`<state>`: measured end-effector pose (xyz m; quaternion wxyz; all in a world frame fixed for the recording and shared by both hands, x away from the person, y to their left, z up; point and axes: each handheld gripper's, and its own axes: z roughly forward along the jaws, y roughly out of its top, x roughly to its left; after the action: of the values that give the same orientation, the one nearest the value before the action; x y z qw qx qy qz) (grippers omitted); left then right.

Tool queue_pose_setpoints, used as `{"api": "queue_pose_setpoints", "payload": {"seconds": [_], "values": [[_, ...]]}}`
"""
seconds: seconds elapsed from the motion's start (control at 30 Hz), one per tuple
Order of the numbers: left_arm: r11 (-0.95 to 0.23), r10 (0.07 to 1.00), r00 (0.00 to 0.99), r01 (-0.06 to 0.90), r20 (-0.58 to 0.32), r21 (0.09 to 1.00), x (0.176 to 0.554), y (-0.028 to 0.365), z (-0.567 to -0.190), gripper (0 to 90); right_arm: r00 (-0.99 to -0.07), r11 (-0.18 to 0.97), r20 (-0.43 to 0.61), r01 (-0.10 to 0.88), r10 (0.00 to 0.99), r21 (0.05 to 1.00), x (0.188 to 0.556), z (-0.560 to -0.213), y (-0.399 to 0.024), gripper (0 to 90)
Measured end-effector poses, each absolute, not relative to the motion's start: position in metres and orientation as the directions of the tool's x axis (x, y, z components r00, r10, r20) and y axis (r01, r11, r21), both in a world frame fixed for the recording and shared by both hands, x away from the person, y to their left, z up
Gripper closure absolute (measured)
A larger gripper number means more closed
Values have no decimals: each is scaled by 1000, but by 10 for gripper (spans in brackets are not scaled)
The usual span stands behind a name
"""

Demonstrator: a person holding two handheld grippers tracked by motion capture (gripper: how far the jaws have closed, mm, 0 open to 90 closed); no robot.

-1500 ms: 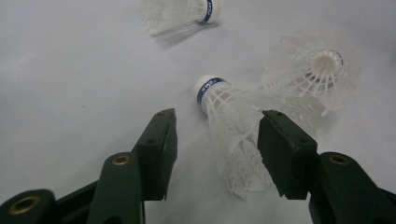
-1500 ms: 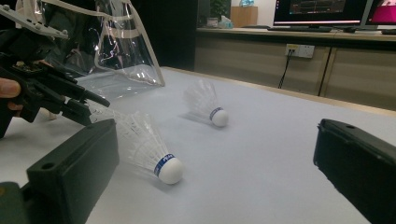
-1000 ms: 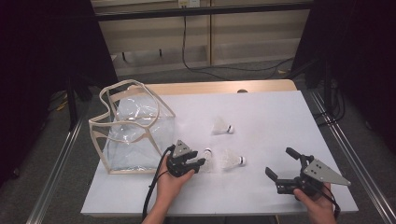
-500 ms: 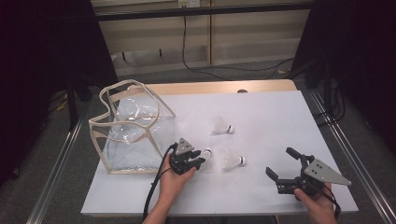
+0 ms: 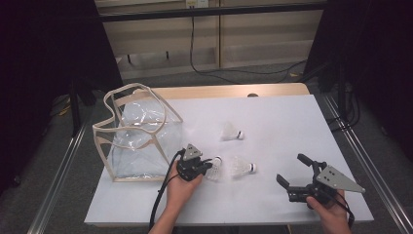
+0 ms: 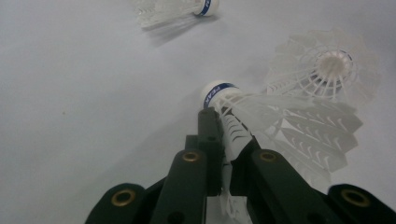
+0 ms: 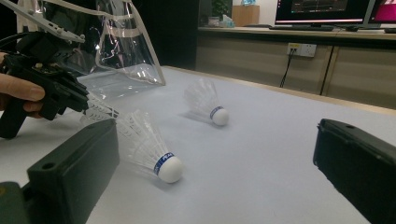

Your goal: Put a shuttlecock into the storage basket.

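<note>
Three white feather shuttlecocks lie on the white table [image 5: 272,117]. My left gripper [image 5: 207,166] [image 6: 224,135] has just been closing its jaws and is now shut on the feather skirt of the nearest shuttlecock [image 5: 215,168] [image 6: 243,112], whose cork points away from me. A second shuttlecock [image 5: 241,168] [image 6: 327,65] [image 7: 149,149] lies just to its right. The third shuttlecock [image 5: 231,131] [image 6: 177,9] [image 7: 208,105] rests farther back. My right gripper [image 5: 292,169] [image 7: 217,135] hovers open at the front right with nothing between its jaws.
A clear plastic bag [image 5: 141,131] [image 7: 116,42] with beige trim stands open at the table's left, just behind the left hand. A wooden strip [image 5: 229,91] runs along the table's far edge. Metal frame rails flank both sides.
The left gripper's jaws have come together onto the skirt of the shuttlecock in front of them. Both hands have stayed where they were.
</note>
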<state>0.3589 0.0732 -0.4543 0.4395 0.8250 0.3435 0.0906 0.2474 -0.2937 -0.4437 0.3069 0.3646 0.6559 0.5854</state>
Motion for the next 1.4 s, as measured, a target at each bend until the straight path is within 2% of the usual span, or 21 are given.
{"api": "queue_pose_setpoints", "payload": {"seconds": [0.7, 1.4], "values": [[-345, 639, 737, 533, -223, 773, 357, 78, -443, 887, -549, 46, 26, 116, 836, 992, 249, -443, -294, 0], [-347, 630, 720, 596, -290, 724, 361, 78, -413, 883, -546, 37, 33, 117, 837, 992, 248, -443, -295, 0]]}}
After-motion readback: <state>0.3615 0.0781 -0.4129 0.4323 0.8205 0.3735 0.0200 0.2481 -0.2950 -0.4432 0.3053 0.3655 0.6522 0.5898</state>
